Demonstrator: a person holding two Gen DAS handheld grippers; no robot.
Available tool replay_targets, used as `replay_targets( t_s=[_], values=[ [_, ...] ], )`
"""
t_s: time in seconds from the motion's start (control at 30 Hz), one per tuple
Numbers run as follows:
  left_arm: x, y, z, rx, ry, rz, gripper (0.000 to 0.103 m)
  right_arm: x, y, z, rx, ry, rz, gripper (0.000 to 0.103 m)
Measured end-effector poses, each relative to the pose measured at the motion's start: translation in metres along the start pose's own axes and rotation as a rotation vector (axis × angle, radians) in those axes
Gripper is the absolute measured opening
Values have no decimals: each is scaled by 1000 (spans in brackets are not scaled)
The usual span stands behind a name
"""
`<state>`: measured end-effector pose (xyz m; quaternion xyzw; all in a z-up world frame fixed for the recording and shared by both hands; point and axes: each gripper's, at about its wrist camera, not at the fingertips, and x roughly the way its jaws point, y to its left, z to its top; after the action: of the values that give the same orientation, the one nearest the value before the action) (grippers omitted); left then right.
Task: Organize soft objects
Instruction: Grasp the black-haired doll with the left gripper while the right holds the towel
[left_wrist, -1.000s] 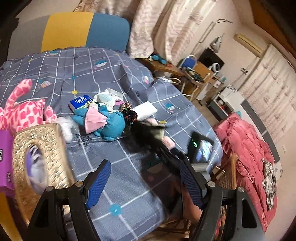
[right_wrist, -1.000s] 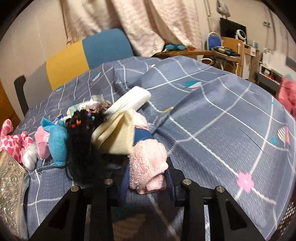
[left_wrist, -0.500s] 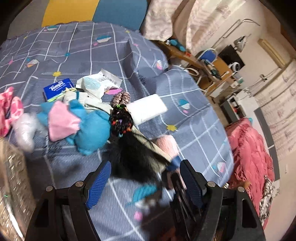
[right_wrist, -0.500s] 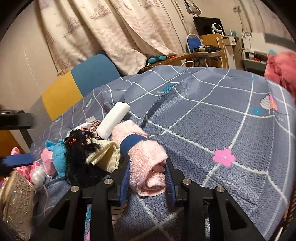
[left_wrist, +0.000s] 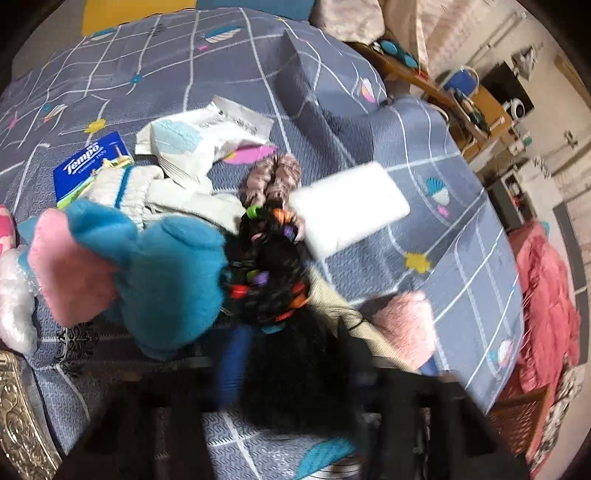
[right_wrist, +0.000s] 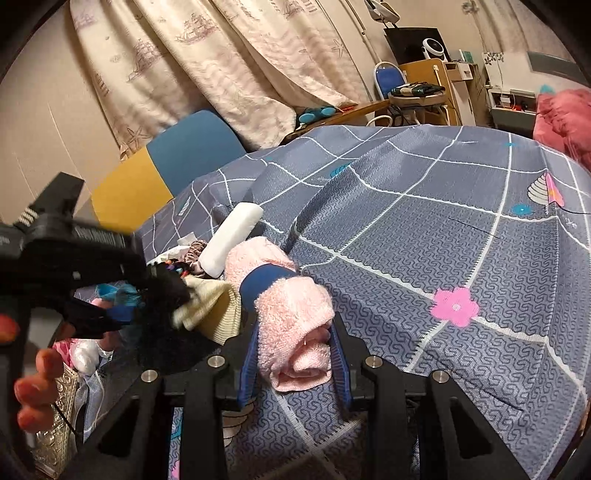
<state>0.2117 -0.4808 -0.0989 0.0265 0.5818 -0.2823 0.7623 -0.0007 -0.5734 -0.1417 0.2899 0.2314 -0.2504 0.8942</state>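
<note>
A black wig (left_wrist: 291, 354) tied with coloured bands lies on the grey checked bedspread (left_wrist: 207, 74). My left gripper (left_wrist: 291, 373) points down over it, its jaws closing, with the hair between the blue pads (left_wrist: 232, 369). In the right wrist view the left gripper (right_wrist: 147, 295) pinches the black hair at the left. My right gripper (right_wrist: 293, 332) is shut on a rolled pink towel (right_wrist: 291, 314), held low over the bedspread (right_wrist: 424, 229). The same pink towel (left_wrist: 402, 325) shows at the wig's right. A cream knit cloth (right_wrist: 214, 306) lies between the two.
A blue plush with a pink ear (left_wrist: 166, 277), a white foam block (left_wrist: 347, 206), a brown scrunchie (left_wrist: 273, 177), a Tempo tissue pack (left_wrist: 92, 162) and a white packet (left_wrist: 199, 136) crowd the wig. A gold basket (left_wrist: 14, 417) sits at the lower left. A hand's fingers (right_wrist: 33, 387) show.
My left gripper dropped toward the black wig and its wide jaws came in around the hair. My right gripper kept the pink towel and barely shifted.
</note>
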Motion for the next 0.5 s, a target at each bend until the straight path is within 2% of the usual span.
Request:
replay_targets(
  t_s=[0.03,0.1,0.23,0.3,0.4,0.5],
  values=[
    [2,1,-3,9,8,-1,27,0,0,0,1,0,1,36],
    [0,7,-9,2,10,-25,12,0,-1,-1,1,0,1,36],
    [-19,9,-23,42,-37,-11,11,1,1,-1,-5,1,-7,36],
    [-38,7,-32,62,-87,-18,11,1,2,-1,-11,-1,-15,36],
    [-64,8,-45,78,-131,-50,10,1,5,-1,-26,1,-34,36],
    [-82,15,-59,76,-136,-93,10,2,8,-2,-46,2,-53,36]
  ],
)
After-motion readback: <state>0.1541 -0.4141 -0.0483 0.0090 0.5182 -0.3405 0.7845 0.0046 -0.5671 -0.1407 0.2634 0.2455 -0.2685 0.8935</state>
